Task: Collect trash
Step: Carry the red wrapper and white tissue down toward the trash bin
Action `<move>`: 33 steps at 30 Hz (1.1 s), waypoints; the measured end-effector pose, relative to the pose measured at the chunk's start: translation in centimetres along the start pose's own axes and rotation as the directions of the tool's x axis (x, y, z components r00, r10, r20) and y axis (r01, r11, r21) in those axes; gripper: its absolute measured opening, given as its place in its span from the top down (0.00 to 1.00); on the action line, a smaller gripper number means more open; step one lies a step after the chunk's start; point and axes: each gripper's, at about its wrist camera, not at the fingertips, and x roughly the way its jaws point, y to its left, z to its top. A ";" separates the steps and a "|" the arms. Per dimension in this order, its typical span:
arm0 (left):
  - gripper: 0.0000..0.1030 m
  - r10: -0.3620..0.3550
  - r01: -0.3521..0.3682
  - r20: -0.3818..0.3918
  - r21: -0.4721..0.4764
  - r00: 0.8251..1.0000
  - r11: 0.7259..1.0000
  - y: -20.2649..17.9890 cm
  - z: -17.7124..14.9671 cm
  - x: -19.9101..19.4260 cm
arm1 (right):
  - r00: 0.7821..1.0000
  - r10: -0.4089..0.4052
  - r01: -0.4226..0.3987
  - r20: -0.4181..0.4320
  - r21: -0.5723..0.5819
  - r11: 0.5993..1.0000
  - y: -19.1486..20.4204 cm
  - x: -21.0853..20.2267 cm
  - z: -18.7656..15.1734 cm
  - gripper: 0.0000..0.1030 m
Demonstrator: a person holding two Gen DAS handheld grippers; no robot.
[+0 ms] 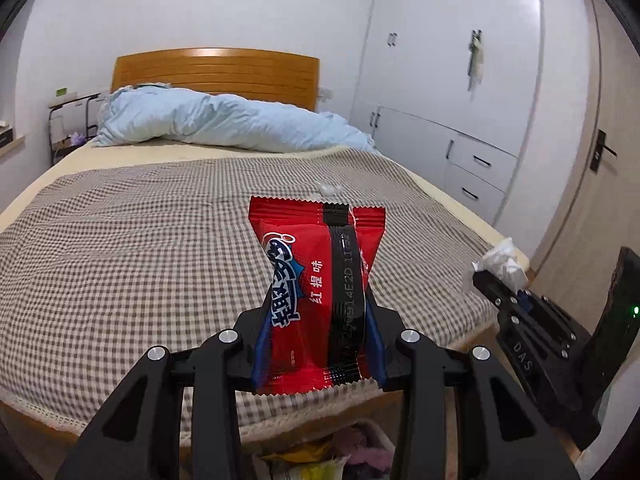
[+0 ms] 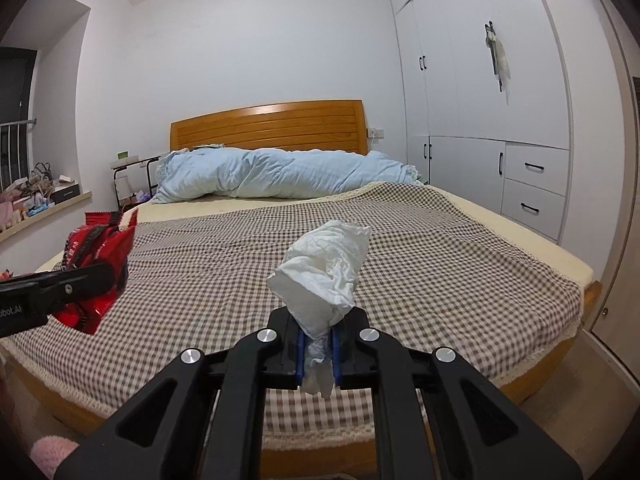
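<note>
The left gripper (image 1: 318, 344) is clamped on a red snack packet (image 1: 316, 280), which stands upright between its blue pads, pinched near its lower half so that the crimped bottom edge sticks out just behind the pads and the larger upper part rises ahead of the fingertips. The packet is glossy red foil with zigzag-cut ends, a black band running lengthwise down its back seam, and blue-and-white lettering on the left face; its middle is squeezed in where the pads press.

The right gripper (image 2: 318, 354) is nearly closed on a crumpled white tissue (image 2: 324, 272). The thin twisted end of the tissue sits between the blue pads and pokes out a little behind them, while the bulky, wrinkled wad stands up and forward of the fingertips, leaning slightly to the right.

From the left gripper, the right gripper (image 1: 516, 300) and its tissue (image 1: 500, 264) appear off to the right and slightly ahead. From the right gripper, the left one (image 2: 80, 280) with the red packet (image 2: 96, 264) shows at the far left.

Beyond both grippers lies a bed (image 2: 440, 248) with a checked cover. On that cover, ahead of the left gripper past the packet's top edge, rests a small clear scrap (image 1: 329, 189). Below the left gripper, a bin (image 1: 320, 456) with mixed litter is partly visible.
</note>
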 end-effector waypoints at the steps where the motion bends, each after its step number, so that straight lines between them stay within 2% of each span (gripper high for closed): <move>1: 0.64 -0.003 0.003 -0.001 0.007 1.000 1.000 0.0 -0.4 -0.2 | 1.000 0.004 -0.004 -0.001 0.002 1.000 0.0 -0.2 -0.2 0.90; 11: 0.64 -0.042 0.043 -0.008 0.056 0.999 0.997 0.0 -4.2 -1.8 | 0.999 0.035 -0.035 -0.032 0.010 0.999 -0.7 -2.8 -3.3 0.90; 24: 0.64 -0.056 0.065 -0.139 0.061 0.989 0.996 0.5 -10.7 -0.5 | 0.991 0.080 -0.080 -0.107 0.003 0.997 -0.2 -4.6 -7.2 0.90; 33: 0.64 -0.062 0.077 -0.240 0.057 0.969 0.995 0.7 -14.9 1.7 | 0.972 0.094 -0.098 -0.217 -0.007 0.995 0.6 -3.9 -11.0 0.90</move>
